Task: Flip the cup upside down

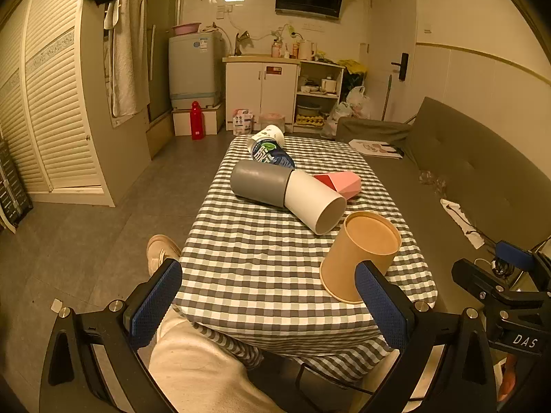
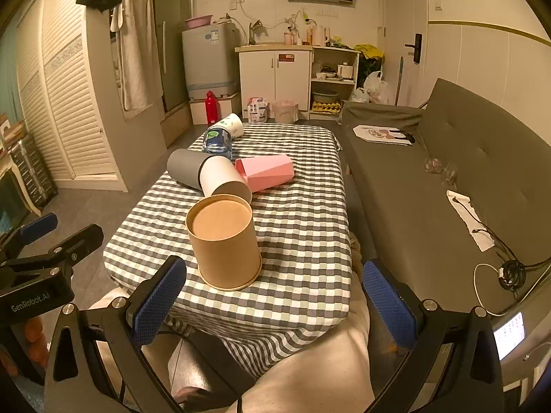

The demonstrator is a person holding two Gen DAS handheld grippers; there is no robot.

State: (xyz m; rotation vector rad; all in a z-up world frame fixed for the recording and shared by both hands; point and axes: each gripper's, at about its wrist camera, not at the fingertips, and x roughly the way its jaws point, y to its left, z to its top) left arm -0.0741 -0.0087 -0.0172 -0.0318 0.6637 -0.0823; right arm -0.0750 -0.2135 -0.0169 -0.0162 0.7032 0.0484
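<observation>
On the table: a brown paper cup (image 2: 224,242) stands upside down, wide rim on the checked tablecloth (image 2: 303,213), flat base facing up, near the front edge.
Behind the cup: a grey-and-white tube (image 2: 206,175) lies on its side, its open white end just beside the cup's base; a pink box (image 2: 267,172) lies beside the tube, a blue bottle (image 2: 218,141) further back.
Right gripper (image 2: 273,299): level, aimed forward over the near table edge; blue-padded fingers (image 2: 160,294) spread wide, holding nothing, the cup just ahead and between them, untouched.
Left gripper (image 1: 272,304): level, low at the near table edge, jaws wide and empty; the cup (image 1: 358,256) sits just beyond its right finger (image 1: 382,309).
Sofa (image 2: 447,179): right of the table.
</observation>
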